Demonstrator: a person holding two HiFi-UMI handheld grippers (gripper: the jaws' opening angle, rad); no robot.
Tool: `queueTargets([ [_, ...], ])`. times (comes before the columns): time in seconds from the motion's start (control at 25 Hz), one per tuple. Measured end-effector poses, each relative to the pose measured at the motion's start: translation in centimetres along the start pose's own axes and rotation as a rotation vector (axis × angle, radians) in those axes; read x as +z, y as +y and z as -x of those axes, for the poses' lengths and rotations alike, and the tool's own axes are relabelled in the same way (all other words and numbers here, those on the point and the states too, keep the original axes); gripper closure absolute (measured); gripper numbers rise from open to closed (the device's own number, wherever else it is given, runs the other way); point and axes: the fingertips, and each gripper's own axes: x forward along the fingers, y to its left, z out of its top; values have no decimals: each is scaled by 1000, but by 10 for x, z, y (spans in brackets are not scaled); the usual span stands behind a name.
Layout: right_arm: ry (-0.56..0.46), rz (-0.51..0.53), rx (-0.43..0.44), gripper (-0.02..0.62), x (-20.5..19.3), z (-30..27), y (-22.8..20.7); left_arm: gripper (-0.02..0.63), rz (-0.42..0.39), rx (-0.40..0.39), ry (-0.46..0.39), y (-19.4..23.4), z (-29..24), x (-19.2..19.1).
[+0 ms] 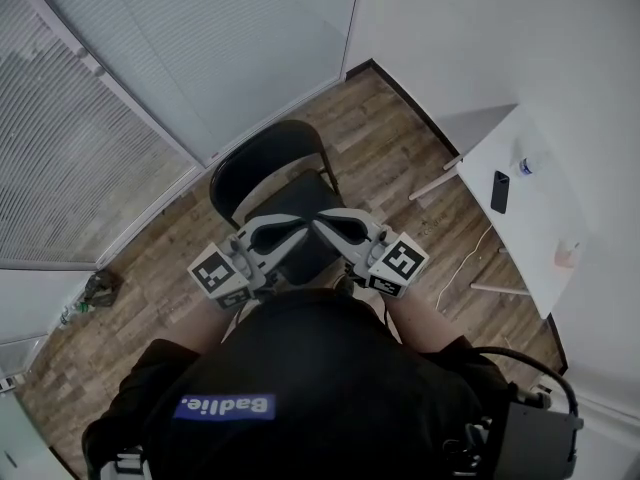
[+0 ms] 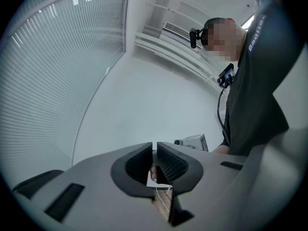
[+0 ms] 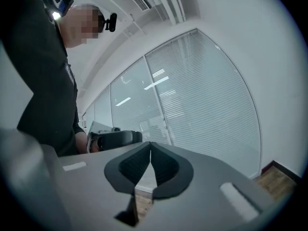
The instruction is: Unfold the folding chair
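The black folding chair [image 1: 268, 158] stands on the wood floor in front of me; its seat [image 1: 300, 200] is down and its round backrest is on the far side. I hold both grippers level over the seat's near edge with their tips pointing at each other. My left gripper [image 1: 300, 230] [image 2: 154, 150] is open by only a thin slit, and nothing is between its pads. My right gripper [image 1: 323, 224] [image 3: 150, 150] is shut and empty, its tips touching. Neither gripper touches the chair.
A white table [image 1: 545, 223] at the right holds a black phone [image 1: 500, 190] and a small bottle [image 1: 524, 166]. A white cable [image 1: 468, 256] lies on the floor beside it. Glass walls with blinds [image 1: 90, 158] run behind the chair. A small dark object [image 1: 100, 286] lies by the left wall.
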Motion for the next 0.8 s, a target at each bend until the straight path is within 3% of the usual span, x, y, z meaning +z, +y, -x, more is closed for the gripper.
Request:
queueTargets([
  [0.4, 35, 37, 18, 594, -6, -5, 17, 600, -3, 88, 4, 7, 11, -2],
  [0.8, 25, 39, 16, 594, -7, -3, 24, 601, -6, 84, 14, 0, 16, -12],
])
